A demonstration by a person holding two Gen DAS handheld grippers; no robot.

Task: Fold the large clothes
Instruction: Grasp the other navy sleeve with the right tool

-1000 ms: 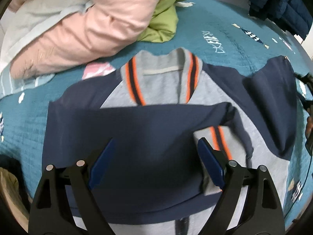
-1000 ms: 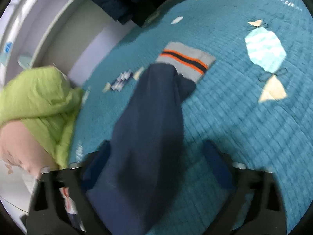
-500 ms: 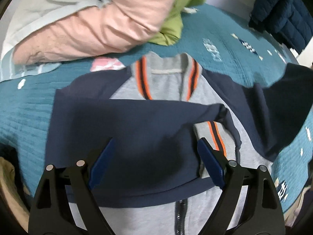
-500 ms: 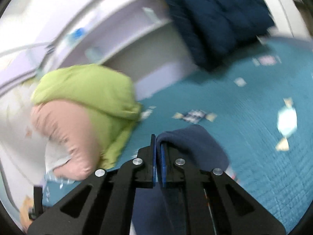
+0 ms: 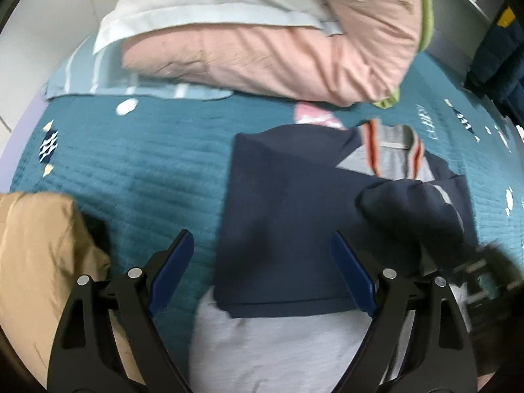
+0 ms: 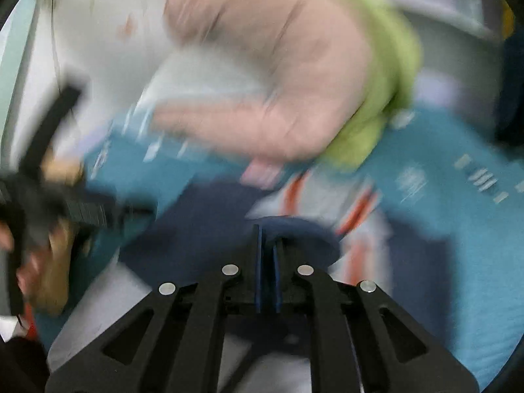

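Jacket lies under the left gripper's wide-apart jaws; right gripper pinches its sleeve.

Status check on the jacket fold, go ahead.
Left gripper open, holding nothing. Right gripper shut on navy sleeve, over jacket. Pink duvet beyond the collar, tan garment at left; neither touches it.

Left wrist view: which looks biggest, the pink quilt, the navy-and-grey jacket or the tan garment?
1. Navy-and-grey jacket and pink quilt: alike in apparent size, so I won't rank them.
2. Tan garment: smallest, though cut off by the edge.
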